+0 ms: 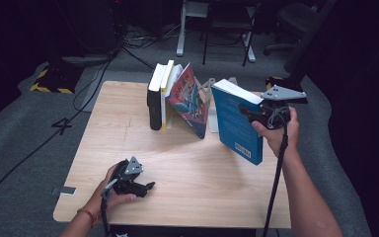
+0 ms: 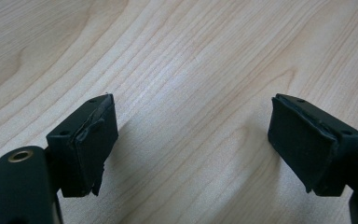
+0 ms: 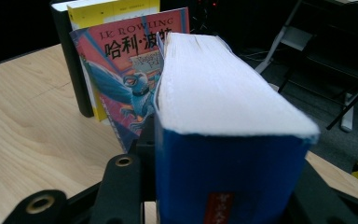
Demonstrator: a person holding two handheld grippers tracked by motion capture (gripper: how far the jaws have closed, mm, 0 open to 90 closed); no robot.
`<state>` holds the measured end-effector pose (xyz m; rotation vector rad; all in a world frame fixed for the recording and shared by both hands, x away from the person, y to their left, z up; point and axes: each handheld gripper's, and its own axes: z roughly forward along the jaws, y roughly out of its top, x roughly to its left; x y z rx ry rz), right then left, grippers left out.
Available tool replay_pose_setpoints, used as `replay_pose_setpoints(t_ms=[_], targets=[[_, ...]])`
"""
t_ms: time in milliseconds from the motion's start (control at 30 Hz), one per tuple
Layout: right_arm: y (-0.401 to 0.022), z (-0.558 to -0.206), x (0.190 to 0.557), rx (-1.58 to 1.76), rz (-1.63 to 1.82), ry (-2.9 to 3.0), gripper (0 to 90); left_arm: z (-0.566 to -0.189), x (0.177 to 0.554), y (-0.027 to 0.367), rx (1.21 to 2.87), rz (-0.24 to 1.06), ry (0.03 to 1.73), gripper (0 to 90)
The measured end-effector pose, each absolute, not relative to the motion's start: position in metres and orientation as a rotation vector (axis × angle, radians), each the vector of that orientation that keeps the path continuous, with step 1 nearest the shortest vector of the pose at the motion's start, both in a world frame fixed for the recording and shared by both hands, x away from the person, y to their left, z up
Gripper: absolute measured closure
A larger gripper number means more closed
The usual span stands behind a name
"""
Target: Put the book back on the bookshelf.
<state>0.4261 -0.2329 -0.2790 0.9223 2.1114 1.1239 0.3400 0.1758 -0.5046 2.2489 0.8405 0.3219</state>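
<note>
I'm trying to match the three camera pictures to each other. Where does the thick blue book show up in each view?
High view: the blue book is right of centre, clamped in the right gripper and lifted above the table.
Left gripper view: bare wooden table between its open fingers; the book is not in this picture.
Right gripper view: it takes up the middle and lower right, page edges up.
Shared landmark: the leaning illustrated book beside it.

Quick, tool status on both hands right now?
Left tool: open, nothing between its jaws, low over the wooden table.
Right tool: closed on the thick blue book, holding it up beside the leaning books.
</note>
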Motion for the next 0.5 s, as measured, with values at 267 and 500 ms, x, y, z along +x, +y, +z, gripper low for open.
replay_pose_setpoints(t_ms=[267,500], targets=[[-0.23,-0.277,0.444,0.971,1.122,2.083,61.1,-0.505,0.34,0.176,2.248,0.326,0.843,16.3],[-0.225,-0.272,0.459,1.003,1.134,2.051,61.1,-0.505,0.34,0.176,2.25,0.327,0.838,16.5]])
